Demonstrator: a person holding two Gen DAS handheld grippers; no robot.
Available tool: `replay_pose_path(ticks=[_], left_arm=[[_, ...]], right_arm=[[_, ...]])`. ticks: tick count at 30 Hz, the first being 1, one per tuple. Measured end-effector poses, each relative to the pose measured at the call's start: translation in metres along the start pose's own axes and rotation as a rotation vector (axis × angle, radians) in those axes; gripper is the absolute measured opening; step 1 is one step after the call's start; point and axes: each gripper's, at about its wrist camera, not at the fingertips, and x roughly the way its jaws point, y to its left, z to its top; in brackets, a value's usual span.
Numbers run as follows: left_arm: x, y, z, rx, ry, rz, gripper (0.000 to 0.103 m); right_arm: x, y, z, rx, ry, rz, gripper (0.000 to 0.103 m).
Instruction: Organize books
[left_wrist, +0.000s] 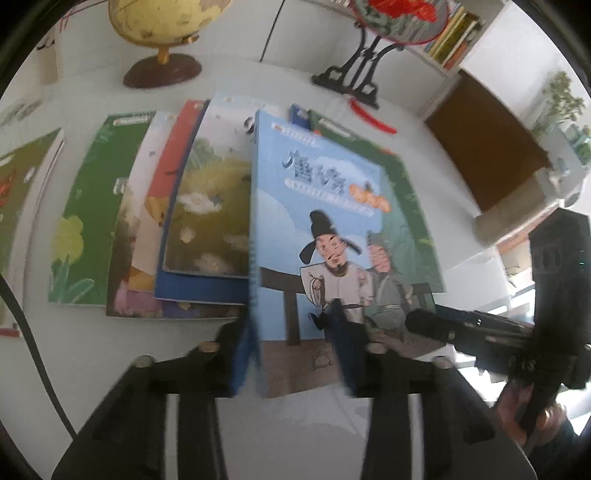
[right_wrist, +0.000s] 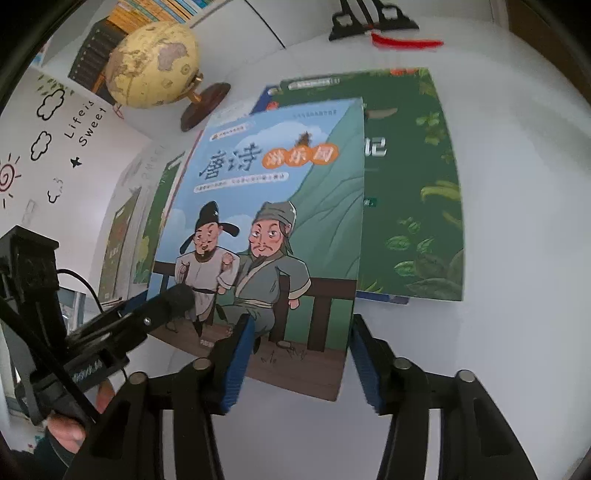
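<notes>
A light blue picture book (left_wrist: 317, 221) with two cartoon men on its cover is lifted above the white table. My left gripper (left_wrist: 295, 350) straddles its near edge with the jaws wide, and the book (right_wrist: 273, 206) sits tilted between them. My right gripper (right_wrist: 299, 354) is open at the same book's near right corner, one finger (right_wrist: 236, 354) over the cover, the other off its right edge. A dark green book (right_wrist: 413, 192) lies flat under it. A fan of overlapping books (left_wrist: 166, 221) lies to the left.
A yellow globe (left_wrist: 162, 33) on a brown base stands at the back of the table (left_wrist: 92, 350). A black stand (left_wrist: 351, 74) with a red fan and a red tassel (left_wrist: 373, 118) stands at back right. A bookshelf (left_wrist: 454, 37) lies beyond.
</notes>
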Motion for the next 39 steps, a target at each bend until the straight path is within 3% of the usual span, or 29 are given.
replay_pose_path(ticks=[1, 3, 5, 10, 16, 23, 34, 39], left_arm=[[-0.006, 0.0, 0.002, -0.003, -0.007, -0.031, 0.018], [-0.014, -0.002, 0.004, -0.008, -0.016, -0.076, 0.018], [-0.011, -0.007, 0.006, 0.009, -0.019, -0.075, 0.018], [0.015, -0.013, 0.004, 0.026, 0.003, -0.04, 0.018], [0.01, -0.024, 0.006, 0.082, -0.007, -0.013, 0.017], [-0.001, -0.04, 0.006, 0.111, -0.009, -0.064, 0.017], [-0.032, -0.062, 0.005, 0.218, -0.116, 0.059, 0.018], [-0.055, -0.05, 0.008, 0.162, -0.156, 0.064, 0.018]], right_arm=[[-0.008, 0.0, 0.0, -0.005, -0.016, 0.007, 0.041], [-0.017, -0.003, 0.0, 0.005, -0.04, 0.044, 0.037], [-0.022, -0.006, 0.002, 0.016, -0.055, 0.067, 0.037], [-0.005, -0.01, -0.001, 0.025, -0.03, 0.034, 0.037], [-0.008, -0.012, -0.004, 0.012, -0.059, 0.012, 0.026], [-0.027, -0.002, -0.002, -0.064, -0.114, -0.027, 0.024], [-0.049, 0.024, 0.001, -0.203, -0.163, -0.012, 0.024], [-0.056, 0.046, 0.005, -0.289, -0.174, -0.011, 0.024]])
